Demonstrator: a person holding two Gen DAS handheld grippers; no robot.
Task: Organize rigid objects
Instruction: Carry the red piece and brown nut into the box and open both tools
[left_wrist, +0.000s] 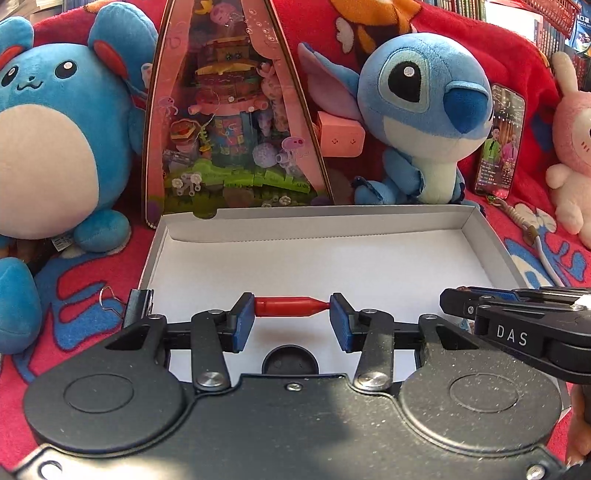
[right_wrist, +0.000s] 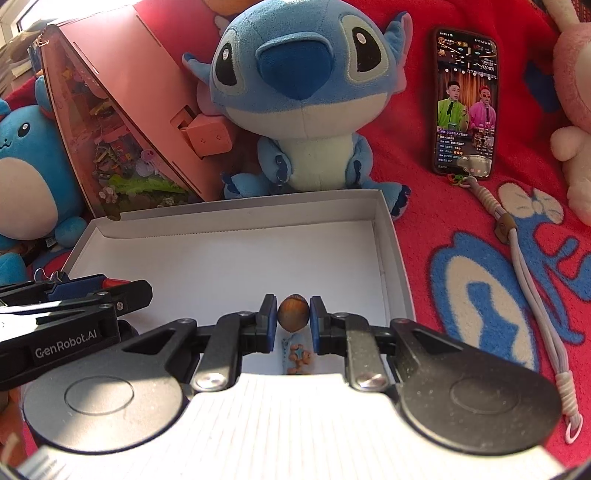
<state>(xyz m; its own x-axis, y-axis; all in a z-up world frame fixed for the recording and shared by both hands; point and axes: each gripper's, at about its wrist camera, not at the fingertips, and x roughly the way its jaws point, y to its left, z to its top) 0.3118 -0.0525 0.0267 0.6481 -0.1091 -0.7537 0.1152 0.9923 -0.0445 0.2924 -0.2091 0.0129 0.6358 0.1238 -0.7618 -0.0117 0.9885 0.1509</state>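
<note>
left hand-held gripper (left_wrist: 291, 308) is clamped end to end on a red pointed cap (left_wrist: 291, 306), right hand-held gripper (right_wrist: 293, 314) is pinching a small figurine (right_wrist: 293, 314) by its brown head, both over the open white box (right_wrist: 391, 236) on the red blanket (right_wrist: 424, 206).

Left gripper (left_wrist: 291, 307) sits low-centre in its own view, angled downward, 2 blue pads (left_wrist: 245, 314) clamped end-to-end on a small red piece, jaws partly apart. Right gripper (right_wrist: 293, 314) low-centre in its view, also angled down, jaws nearly closed, pinching a small brown-headed figure between the pads. Both side by side: right gripper pokes in at right edge of left view, left gripper at left edge of right view.
</note>
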